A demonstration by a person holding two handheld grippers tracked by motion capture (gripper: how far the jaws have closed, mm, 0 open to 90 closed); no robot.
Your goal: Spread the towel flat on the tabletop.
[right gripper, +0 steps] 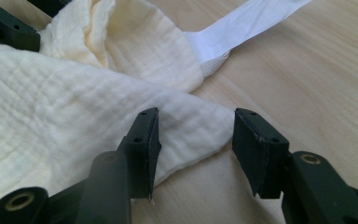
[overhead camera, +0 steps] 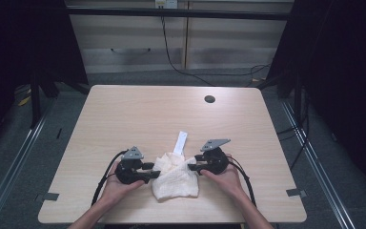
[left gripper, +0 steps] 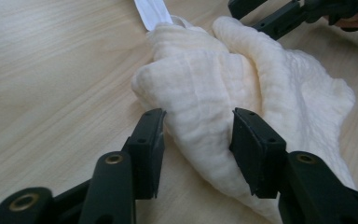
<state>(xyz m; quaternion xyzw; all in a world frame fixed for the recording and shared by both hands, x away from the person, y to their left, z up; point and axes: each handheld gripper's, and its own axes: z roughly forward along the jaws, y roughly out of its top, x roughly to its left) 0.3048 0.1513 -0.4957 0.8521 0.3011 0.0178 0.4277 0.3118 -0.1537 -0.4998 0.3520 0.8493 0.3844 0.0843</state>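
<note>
A crumpled cream cloth (overhead camera: 176, 177) lies on the near middle of the wooden table (overhead camera: 147, 109), with a white strip (overhead camera: 181, 142) sticking out from its far side. My left gripper (overhead camera: 155, 171) is at the cloth's left edge. In the left gripper view a thick fold of the cloth (left gripper: 200, 102) sits between the jaws of my left gripper (left gripper: 198, 140), and the pads do not visibly squeeze it. My right gripper (overhead camera: 193, 164) is at the cloth's right edge. A corner of the cloth (right gripper: 186, 126) lies between the open jaws of my right gripper (right gripper: 196, 140), clear of the right-hand pad.
A dark round hole (overhead camera: 209, 99) is set in the table near its far edge. Black cables trail from both grippers toward the front edge. The white strip (right gripper: 251, 23) lies flat on the wood beyond the cloth. The floor and black frame posts surround the table.
</note>
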